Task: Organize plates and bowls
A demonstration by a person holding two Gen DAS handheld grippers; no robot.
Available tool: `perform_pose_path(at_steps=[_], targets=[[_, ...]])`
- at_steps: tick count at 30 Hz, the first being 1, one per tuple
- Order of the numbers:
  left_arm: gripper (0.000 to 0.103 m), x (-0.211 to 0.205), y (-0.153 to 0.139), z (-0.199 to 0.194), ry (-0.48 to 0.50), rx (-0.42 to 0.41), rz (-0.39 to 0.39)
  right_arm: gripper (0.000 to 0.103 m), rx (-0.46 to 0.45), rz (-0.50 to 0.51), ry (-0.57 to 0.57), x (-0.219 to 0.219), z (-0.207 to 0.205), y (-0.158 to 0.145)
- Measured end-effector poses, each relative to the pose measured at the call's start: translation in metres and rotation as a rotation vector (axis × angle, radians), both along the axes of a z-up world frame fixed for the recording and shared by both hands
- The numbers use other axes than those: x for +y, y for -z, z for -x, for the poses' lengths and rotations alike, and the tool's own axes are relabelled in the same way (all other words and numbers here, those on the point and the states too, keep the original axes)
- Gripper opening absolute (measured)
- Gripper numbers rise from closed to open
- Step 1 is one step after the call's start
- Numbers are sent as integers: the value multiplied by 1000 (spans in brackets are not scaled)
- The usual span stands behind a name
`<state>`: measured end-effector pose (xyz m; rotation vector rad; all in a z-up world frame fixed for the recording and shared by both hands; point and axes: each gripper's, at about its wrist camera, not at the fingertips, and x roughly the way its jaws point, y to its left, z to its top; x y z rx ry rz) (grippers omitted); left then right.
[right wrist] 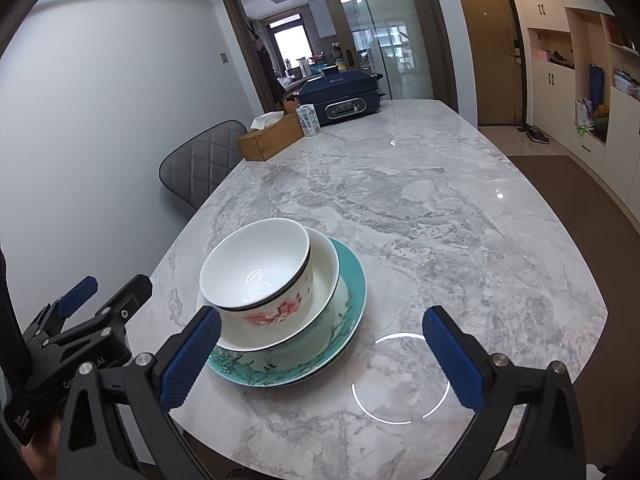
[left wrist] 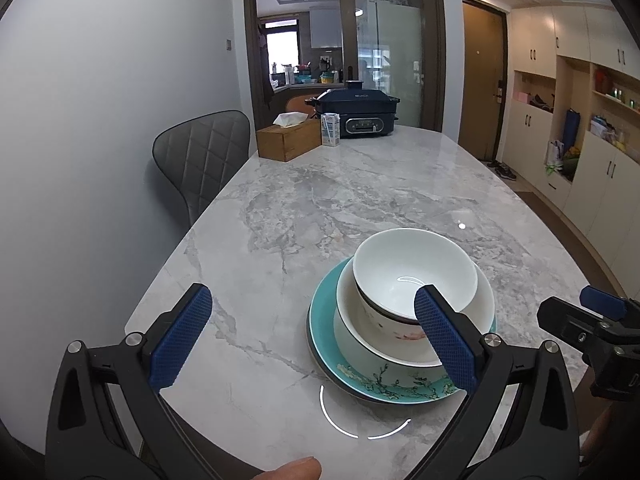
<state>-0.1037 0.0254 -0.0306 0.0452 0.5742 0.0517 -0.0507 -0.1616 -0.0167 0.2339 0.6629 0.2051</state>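
Left gripper (left wrist: 312,336): jaws spread wide, empty. Its right finger (left wrist: 444,340) covers part of the stack's near rim. Stack on the marble table (left wrist: 320,200): teal plate (left wrist: 360,380) lowest, white dish (left wrist: 384,344) on it, flowered bowl (left wrist: 416,272) on top (tilted). Right gripper (right wrist: 322,350): jaws also wide, empty, the teal plate just beyond its left finger (right wrist: 188,360).
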Motion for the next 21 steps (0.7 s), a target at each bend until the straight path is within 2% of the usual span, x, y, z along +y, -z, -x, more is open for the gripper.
perform_pose_path(at_steps=[5, 11, 21], targets=[[103, 4, 12, -10, 33, 73, 78, 103, -11, 13, 2, 5, 2, 0], [103, 4, 14, -8, 21, 48, 74, 103, -9, 33, 22, 4, 2, 0], [103, 4, 15, -9, 15, 66, 79, 103, -10, 46, 20, 8, 2, 0]])
